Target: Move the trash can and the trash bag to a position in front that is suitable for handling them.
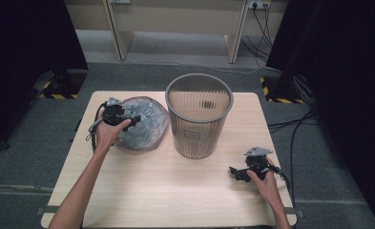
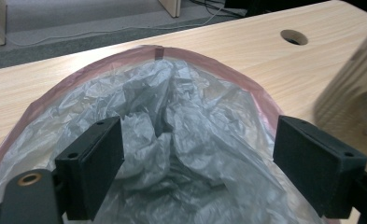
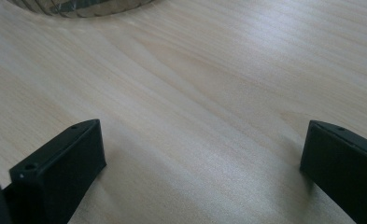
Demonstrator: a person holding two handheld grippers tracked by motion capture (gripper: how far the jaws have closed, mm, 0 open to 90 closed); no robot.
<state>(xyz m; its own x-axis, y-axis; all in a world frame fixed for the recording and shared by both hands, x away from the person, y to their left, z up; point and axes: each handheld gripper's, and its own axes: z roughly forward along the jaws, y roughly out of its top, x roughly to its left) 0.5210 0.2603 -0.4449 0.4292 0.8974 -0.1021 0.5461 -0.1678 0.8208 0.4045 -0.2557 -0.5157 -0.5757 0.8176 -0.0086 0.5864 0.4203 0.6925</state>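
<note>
A crumpled grey plastic bag (image 1: 144, 125) with a pinkish rim lies on the wooden table (image 1: 166, 191), left of a grey slatted waste basket (image 1: 198, 114). My left gripper (image 1: 128, 120) hovers over the bag's left part, open, its jaws wide on either side of the crinkled plastic (image 2: 181, 140). The bag's pink edge (image 2: 209, 60) arcs behind it. My right gripper (image 1: 235, 172) rests low near the table's front right, open, with bare wood (image 3: 195, 121) between its jaws. The basket's base (image 3: 78, 7) shows at the top of the right gripper view.
A cable hole (image 2: 294, 37) is cut in the table beyond the bag. Black curtains flank the floor on both sides, and cables (image 1: 295, 124) run on the floor at right. A wooden desk frame (image 1: 175, 28) stands at the back.
</note>
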